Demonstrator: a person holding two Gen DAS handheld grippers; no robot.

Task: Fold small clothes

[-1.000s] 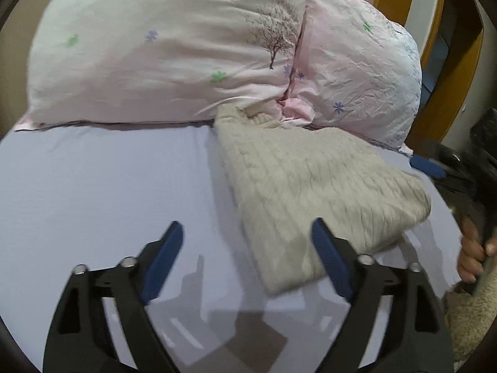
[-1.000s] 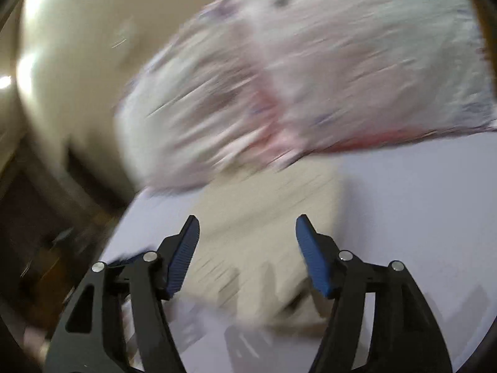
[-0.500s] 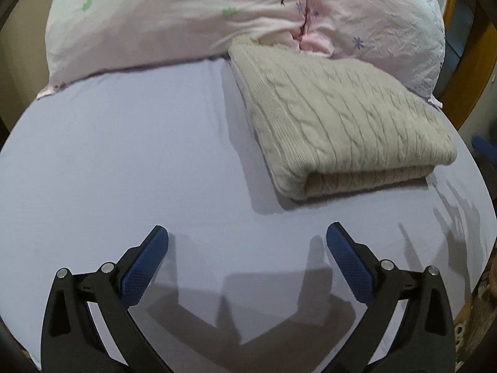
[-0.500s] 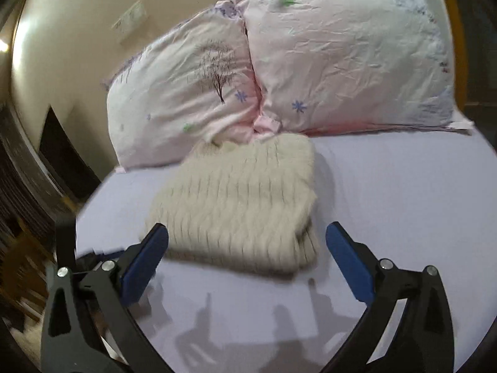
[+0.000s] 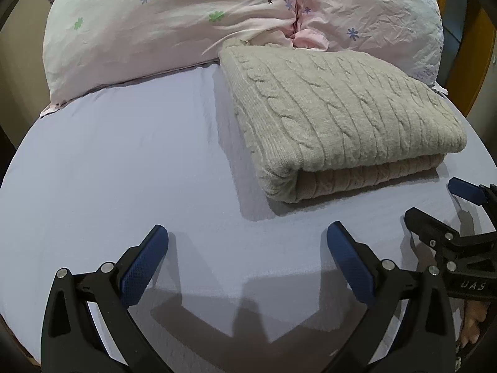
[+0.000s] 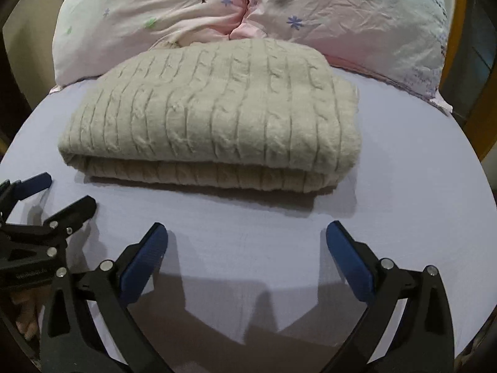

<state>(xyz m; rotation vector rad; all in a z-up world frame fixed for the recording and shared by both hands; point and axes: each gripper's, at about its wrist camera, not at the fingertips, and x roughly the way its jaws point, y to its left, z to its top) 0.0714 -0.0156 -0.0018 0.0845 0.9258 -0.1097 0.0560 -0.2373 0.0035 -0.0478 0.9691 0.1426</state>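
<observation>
A beige cable-knit sweater (image 5: pixel 338 118) lies folded in a thick rectangle on the lavender bed sheet (image 5: pixel 124 161), its far edge against the pillows. It also shows in the right wrist view (image 6: pixel 217 118). My left gripper (image 5: pixel 247 242) is open and empty, low over the sheet, in front of and left of the sweater. My right gripper (image 6: pixel 247 242) is open and empty, in front of the sweater's folded edge. The right gripper shows at the right edge of the left wrist view (image 5: pixel 441 208), and the left gripper at the left edge of the right wrist view (image 6: pixel 62 195).
Two pink floral pillows (image 5: pixel 174 21) (image 5: pixel 372 9) stand along the head of the bed. A wooden frame (image 5: pixel 478 49) rises at the right. The sheet (image 6: pixel 403 161) runs to the bed's edges on both sides.
Both grippers have drawn back from the sweater and settled low in front of it. The right wrist view has swung round to face the sweater squarely. The sweater stays folded.
</observation>
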